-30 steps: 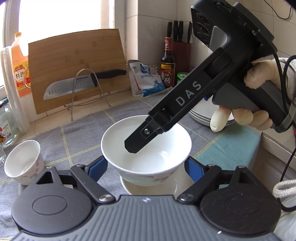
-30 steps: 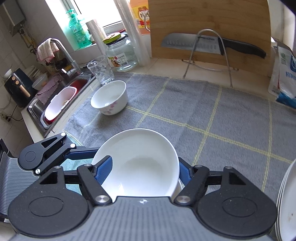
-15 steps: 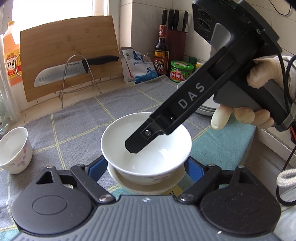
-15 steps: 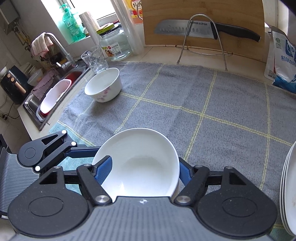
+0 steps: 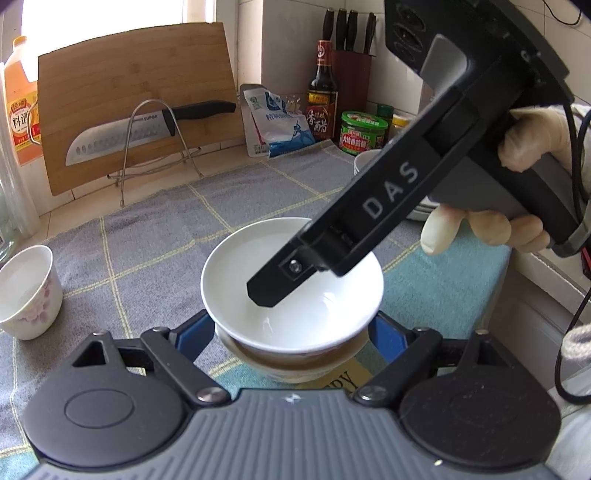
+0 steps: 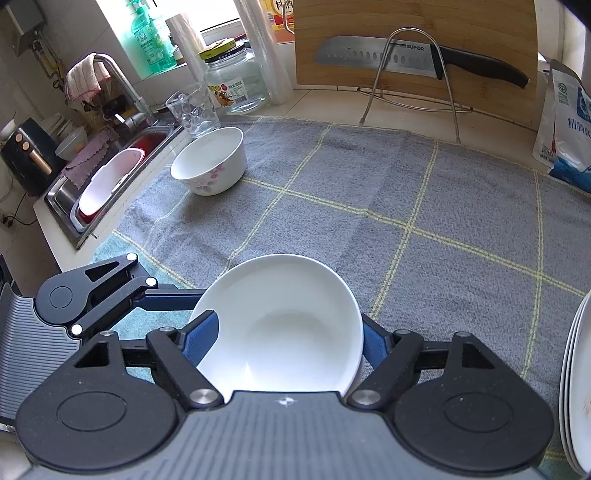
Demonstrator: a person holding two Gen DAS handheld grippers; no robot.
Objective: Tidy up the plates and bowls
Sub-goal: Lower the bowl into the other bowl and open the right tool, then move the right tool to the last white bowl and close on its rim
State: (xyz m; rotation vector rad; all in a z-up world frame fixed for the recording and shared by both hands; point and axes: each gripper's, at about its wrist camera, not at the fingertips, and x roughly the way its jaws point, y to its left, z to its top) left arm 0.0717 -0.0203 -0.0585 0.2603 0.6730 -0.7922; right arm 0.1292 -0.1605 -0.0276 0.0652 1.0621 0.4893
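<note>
Three bowls showed. A plain white bowl (image 5: pixel 332 314) sat low in the middle of the left wrist view, nested on a second bowl (image 5: pixel 295 363), of which only the rim and a band of wall peeked out underneath. The third, a flowered bowl (image 5: pixel 26 291), stood alone at the left edge of the frame, well apart from the pair, on the grey checked cloth (image 6: pixel 369 184).

The left gripper (image 5: pixel 290 330) had its two blue pads spread on either side of the nested pair. The bowl's rim hid the contact, so I could not tell whether the pads pressed on it.

The right gripper (image 6: pixel 284 339) had the same white bowl between its two pads. Its jaws were opening, and whether the pads touched the rim could not be made out. In the left wrist view one of its black fingers (image 5: pixel 280 280) reached down over the bowl's hollow from the upper right, and one gloved hand (image 5: pixel 480 229) gripped the handle.

One stack of plates (image 6: pixel 576 387) lay at the right edge of the right wrist view, with about three rims countable.

Along the top of that view stood one cutting board (image 6: pixel 406 22), one knife (image 6: pixel 369 55) on one wire rack (image 6: pixel 450 96), one glass jar (image 6: pixel 236 81) and one tumbler (image 6: pixel 192 114).
</note>
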